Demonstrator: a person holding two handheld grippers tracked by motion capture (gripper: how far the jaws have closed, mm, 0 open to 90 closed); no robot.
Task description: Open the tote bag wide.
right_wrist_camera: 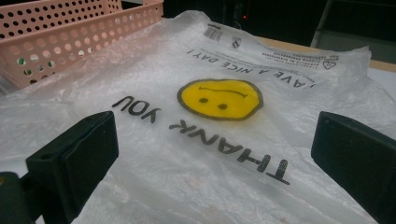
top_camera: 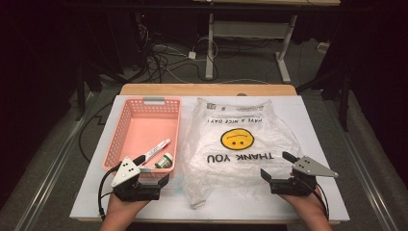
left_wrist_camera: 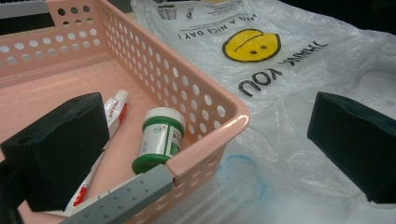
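Observation:
A pink perforated basket stands on the left of the table. Inside it lie a white marker and a small green-lidded jar on its side, both near the front right corner; the jar and marker are close in the left gripper view. A crumpled clear plastic bag with a yellow smiley lies flat to the right. My left gripper is open, its jaws straddling the basket's front right corner. My right gripper is open, low over the bag's near right part.
A white mat covers the wooden table. The basket's near rim carries a grey handle. A faint blue ring shows through the bag beside the basket. Cables and a desk frame stand on the floor beyond.

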